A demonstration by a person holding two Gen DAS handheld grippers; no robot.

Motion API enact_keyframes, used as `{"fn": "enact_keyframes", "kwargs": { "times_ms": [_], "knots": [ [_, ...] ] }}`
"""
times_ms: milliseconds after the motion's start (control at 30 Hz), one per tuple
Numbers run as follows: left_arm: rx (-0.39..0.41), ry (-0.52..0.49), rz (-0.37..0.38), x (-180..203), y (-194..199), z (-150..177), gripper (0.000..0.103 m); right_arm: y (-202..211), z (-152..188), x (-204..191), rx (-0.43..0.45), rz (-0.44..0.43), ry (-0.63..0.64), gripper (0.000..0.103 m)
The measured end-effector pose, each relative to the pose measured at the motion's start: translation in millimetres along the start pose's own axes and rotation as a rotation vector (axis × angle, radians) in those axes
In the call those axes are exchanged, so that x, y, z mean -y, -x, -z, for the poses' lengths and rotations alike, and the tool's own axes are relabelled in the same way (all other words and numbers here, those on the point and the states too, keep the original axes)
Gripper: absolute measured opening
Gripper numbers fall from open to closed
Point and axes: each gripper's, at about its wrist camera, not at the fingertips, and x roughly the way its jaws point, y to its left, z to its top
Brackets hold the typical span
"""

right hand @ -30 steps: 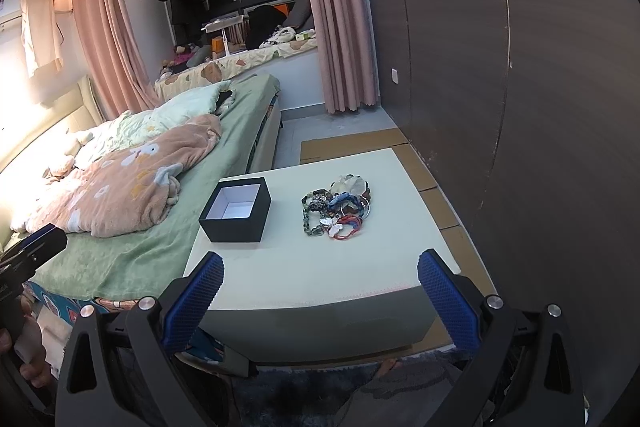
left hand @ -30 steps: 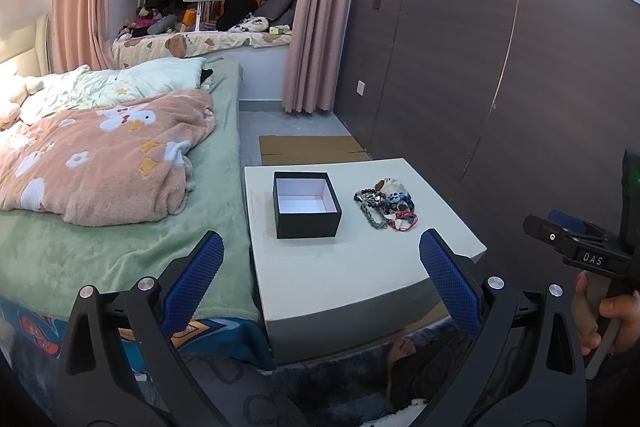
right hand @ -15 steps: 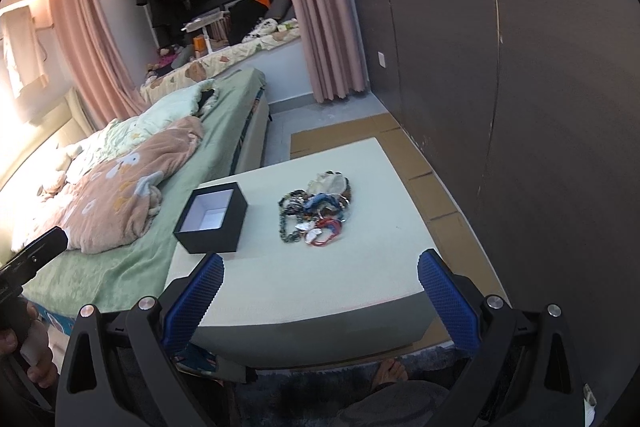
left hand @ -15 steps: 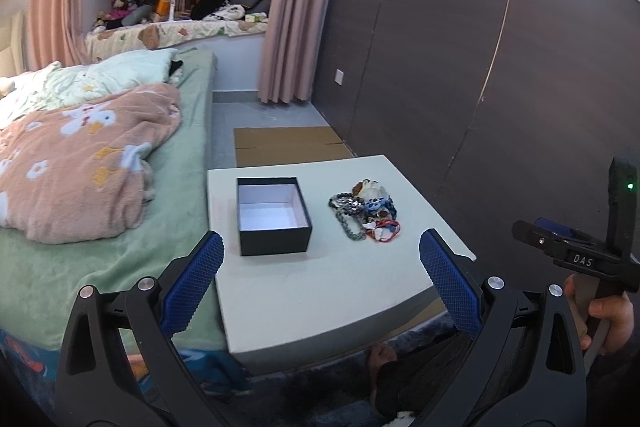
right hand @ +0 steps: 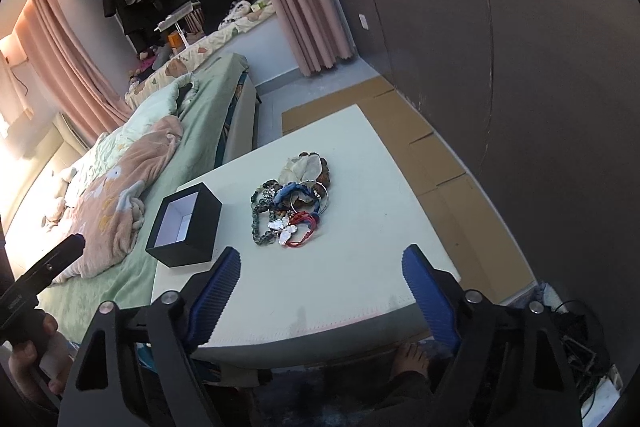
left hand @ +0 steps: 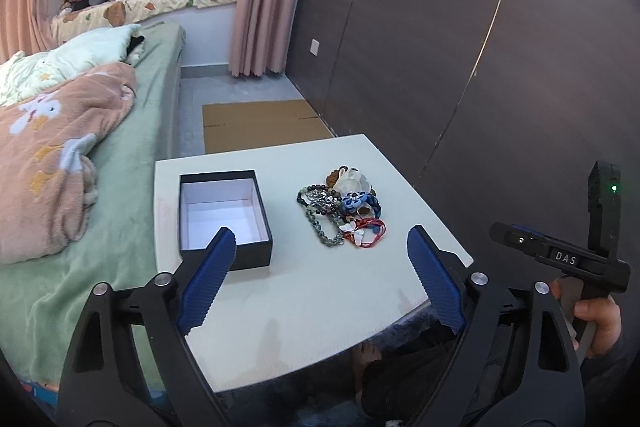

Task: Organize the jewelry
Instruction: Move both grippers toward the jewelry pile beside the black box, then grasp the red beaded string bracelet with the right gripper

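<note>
A tangled pile of jewelry (left hand: 342, 209) lies on the white table (left hand: 304, 291): bead strings, blue and red cords, a white butterfly pendant. It also shows in the right wrist view (right hand: 294, 205). An open black box with a white inside (left hand: 222, 215) stands left of the pile, apart from it; in the right wrist view the box (right hand: 186, 223) shows too. My left gripper (left hand: 320, 247) is open and empty above the table's near part. My right gripper (right hand: 320, 259) is open and empty, short of the pile.
A bed with a green sheet and a pink blanket (left hand: 52, 147) runs along the table's left side. A dark panelled wall (left hand: 480, 67) stands to the right. Flattened cardboard (left hand: 256, 125) lies on the floor beyond the table. A bare foot (right hand: 410, 357) shows under the near edge.
Both grippers have moved forward and closer to the table; box and jewelry pile now look larger. Both stay open and empty. Nothing on the table has moved.
</note>
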Motion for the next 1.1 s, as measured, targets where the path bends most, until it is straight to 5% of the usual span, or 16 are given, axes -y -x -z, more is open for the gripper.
{"fn": "enact_keyframes", "kwargs": {
  "times_ms": [400,767,1067,1100],
  "knots": [
    [-0.123,0.039,0.066,-5.5,-66.0,-8.4,0.064,-75.4,-10.2,8.8,-0.158,-0.101,-0.111,0.044],
    [-0.234,0.113,0.097,-15.8,-121.2,-7.3,0.034,-147.4,-13.9,6.4,-0.284,-0.156,-0.183,0.028],
    [-0.259,0.153,0.077,-30.6,-142.3,-9.5,0.033,-192.1,-19.8,3.4,-0.345,-0.175,-0.223,0.028],
    [-0.261,0.152,0.074,-30.9,-143.8,-10.2,0.033,-196.0,-20.6,1.8,-0.347,-0.184,-0.224,0.022]
  ]
}}
